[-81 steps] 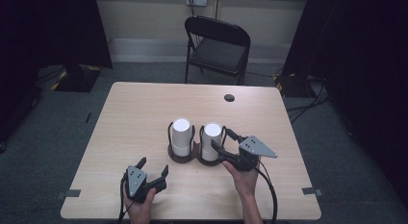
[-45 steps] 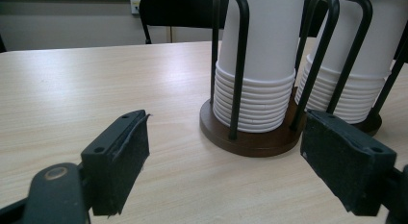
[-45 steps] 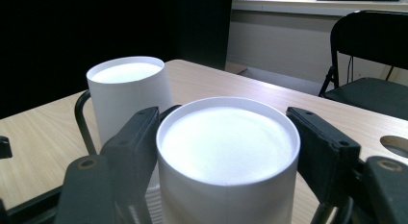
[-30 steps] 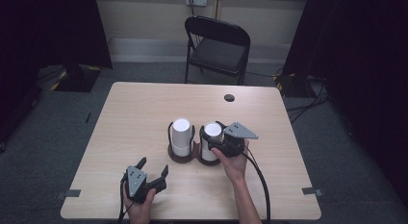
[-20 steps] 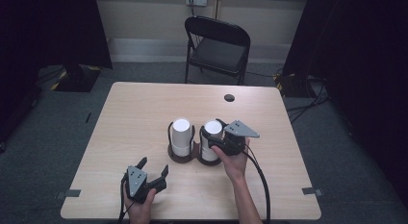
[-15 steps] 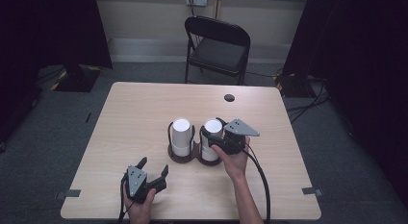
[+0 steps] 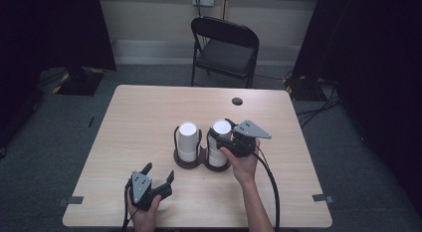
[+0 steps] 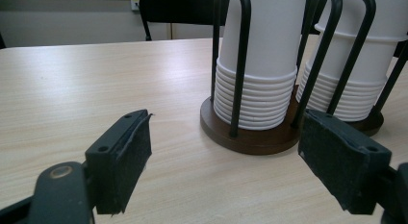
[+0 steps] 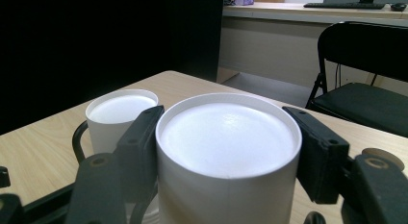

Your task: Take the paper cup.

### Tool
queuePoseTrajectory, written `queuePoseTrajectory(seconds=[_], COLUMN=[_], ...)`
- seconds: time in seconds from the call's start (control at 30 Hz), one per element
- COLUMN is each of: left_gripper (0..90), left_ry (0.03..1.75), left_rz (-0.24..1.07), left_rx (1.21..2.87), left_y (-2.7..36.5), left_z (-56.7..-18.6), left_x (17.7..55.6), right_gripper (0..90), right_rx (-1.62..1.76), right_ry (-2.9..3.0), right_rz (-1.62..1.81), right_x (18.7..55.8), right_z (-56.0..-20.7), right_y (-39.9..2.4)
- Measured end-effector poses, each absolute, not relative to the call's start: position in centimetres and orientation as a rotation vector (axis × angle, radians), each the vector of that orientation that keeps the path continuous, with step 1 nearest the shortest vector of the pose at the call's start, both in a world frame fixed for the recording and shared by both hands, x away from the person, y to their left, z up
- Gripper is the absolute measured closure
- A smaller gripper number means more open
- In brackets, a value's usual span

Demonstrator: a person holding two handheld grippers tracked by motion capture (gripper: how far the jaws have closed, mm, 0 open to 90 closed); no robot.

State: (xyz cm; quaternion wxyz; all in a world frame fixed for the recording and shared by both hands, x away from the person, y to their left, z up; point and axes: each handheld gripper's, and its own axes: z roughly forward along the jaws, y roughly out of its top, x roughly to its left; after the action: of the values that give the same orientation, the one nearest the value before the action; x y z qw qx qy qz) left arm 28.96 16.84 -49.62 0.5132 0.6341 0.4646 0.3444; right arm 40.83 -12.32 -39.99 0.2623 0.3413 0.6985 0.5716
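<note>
The right gripper (image 7: 219, 134) reaches in from the right at the top of the right cup stack (image 7: 219, 142); in the right gripper view its two black pads (image 9: 139, 137) sit on either side of the uppermost cup (image 9: 228, 152), the left pad touching the cup wall and the right pad touching it or just short of it, so the jaws are closed around the cup near its rim. The hand (image 7: 244, 165) behind it rests over the table (image 7: 149, 112) to the right of the stack. The left gripper (image 7: 158, 176) lies low near the table's front edge, well apart from the cups, with its jaws spread wide and nothing between them; in the left gripper view its pads (image 8: 125, 161) frame bare tabletop, with the holder (image 8: 250, 137) beyond. The cups are white, stacked upside down with flat bottoms up, their rolled rims showing as a tight band of ridges at the foot of each stack. The two stacks stand side by side near the table's middle, each on a round dark wooden base and ringed by black wire hoops; the left stack (image 7: 187, 141) stands untouched. A black folding chair (image 7: 226, 48) stands beyond the far edge of the table.
</note>
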Motion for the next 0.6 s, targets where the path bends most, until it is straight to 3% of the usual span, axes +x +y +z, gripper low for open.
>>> queuePoseTrajectory(seconds=[0.6], left_gripper=[18.9], left_ry=[1.113], left_rz=[0.829], left_rx=[1.523], left_y=[16.85], left_z=[-49.63], left_x=[28.93], right_gripper=[34.6], right_rx=[0.924], right_ry=[1.851], right_rz=[1.579], right_x=[40.55], right_z=[-39.06], right_y=[-12.43])
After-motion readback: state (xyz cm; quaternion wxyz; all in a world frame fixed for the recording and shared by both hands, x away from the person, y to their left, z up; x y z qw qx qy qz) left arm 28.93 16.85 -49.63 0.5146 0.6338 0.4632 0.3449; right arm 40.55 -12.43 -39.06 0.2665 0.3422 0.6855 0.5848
